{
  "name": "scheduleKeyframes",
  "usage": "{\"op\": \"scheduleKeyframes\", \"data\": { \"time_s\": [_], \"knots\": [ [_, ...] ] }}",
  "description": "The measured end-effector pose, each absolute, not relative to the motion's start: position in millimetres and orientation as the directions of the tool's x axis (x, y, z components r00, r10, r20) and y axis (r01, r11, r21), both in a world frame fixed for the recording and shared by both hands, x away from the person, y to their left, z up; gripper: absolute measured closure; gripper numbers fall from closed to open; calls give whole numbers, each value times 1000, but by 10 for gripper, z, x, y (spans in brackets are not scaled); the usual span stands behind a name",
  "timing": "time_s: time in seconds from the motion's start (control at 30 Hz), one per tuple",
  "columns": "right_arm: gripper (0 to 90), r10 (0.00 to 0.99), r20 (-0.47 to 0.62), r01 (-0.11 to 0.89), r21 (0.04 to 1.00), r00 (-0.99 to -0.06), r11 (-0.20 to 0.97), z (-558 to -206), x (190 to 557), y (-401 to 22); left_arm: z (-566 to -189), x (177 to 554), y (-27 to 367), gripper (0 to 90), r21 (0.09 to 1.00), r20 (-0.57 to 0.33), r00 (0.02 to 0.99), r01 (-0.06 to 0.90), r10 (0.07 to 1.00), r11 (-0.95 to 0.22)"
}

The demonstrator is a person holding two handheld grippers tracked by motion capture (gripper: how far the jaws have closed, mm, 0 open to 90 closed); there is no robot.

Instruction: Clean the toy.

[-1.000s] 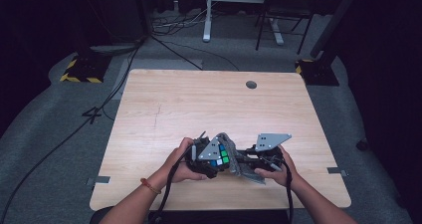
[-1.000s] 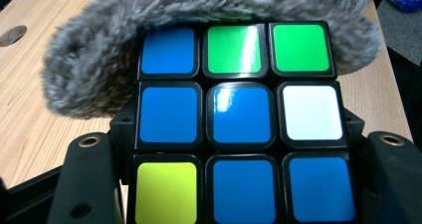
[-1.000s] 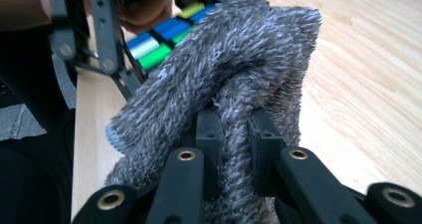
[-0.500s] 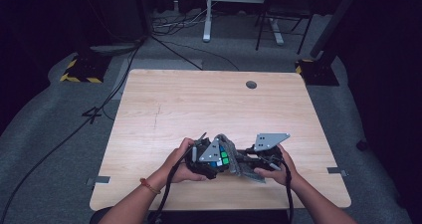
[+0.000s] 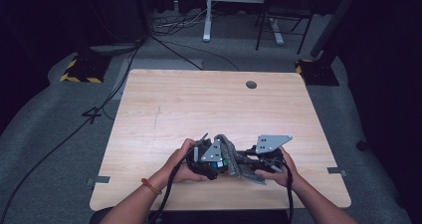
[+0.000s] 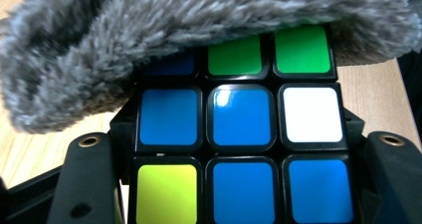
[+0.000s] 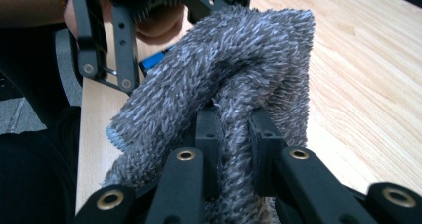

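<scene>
Near the front edge of the pale wood-grain table (image 5: 164, 109), at about six o'clock on its top, the person holds both grippers close together, and what they hold suggests a wiping job. The left gripper (image 6: 239, 184) is clenched on a black-framed puzzle cube with coloured square stickers (image 6: 241, 119), its black jaws bearing on the cube's two opposite sides so that one face, mostly blue with a white square at three o'clock and a yellow-green one at seven o'clock, looks straight back at that gripper's camera. Held that way the cube probably stays steady and off the table, with its upper rows free for the other tool. The right gripper (image 7: 234, 129) is clamped on a bunched fold of a shaggy grey microfibre cloth (image 7: 224, 69), the fabric pinched between its jaws so that a thick pad of pile stands ahead of them; that grip looks chosen to give a soft, wide rubbing surface and to keep hard plastic off the stickers. In the left gripper view the cloth drapes over the cube from twelve o'clock, covering its top edge and part of the upper row, where green and a dark blue square peek out. From the high view the two tools meet around the cloth (image 5: 234, 157), the left hand (image 5: 181, 159) at nine o'clock of it and the right hand (image 5: 278, 169) at three o'clock.
</scene>
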State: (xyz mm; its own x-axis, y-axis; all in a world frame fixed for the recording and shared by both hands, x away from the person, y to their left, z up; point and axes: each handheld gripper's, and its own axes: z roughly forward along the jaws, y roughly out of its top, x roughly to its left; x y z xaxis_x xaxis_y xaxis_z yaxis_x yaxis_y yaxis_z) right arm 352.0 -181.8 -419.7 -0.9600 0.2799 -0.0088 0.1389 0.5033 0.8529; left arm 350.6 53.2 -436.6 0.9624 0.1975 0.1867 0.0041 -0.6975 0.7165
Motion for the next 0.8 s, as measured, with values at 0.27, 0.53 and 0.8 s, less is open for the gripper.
{"op": "scheduleKeyframes", "data": {
  "time_s": [0.27,0.53,0.8],
  "knots": [
    [789,276,-17,124,865,-961,487,-4131,3495,-1780,-4398,3522,468,334,700,189,963,6,194,-714],
    [789,340,-9,185,827,-940,531,-4277,3603,-1854,-4303,3491,510,336,728,208,956,-9,209,-685],
    [789,350,-8,192,824,-937,533,-4294,3571,-1910,-4255,3505,536,335,747,205,955,-11,214,-665]
  ]
}}
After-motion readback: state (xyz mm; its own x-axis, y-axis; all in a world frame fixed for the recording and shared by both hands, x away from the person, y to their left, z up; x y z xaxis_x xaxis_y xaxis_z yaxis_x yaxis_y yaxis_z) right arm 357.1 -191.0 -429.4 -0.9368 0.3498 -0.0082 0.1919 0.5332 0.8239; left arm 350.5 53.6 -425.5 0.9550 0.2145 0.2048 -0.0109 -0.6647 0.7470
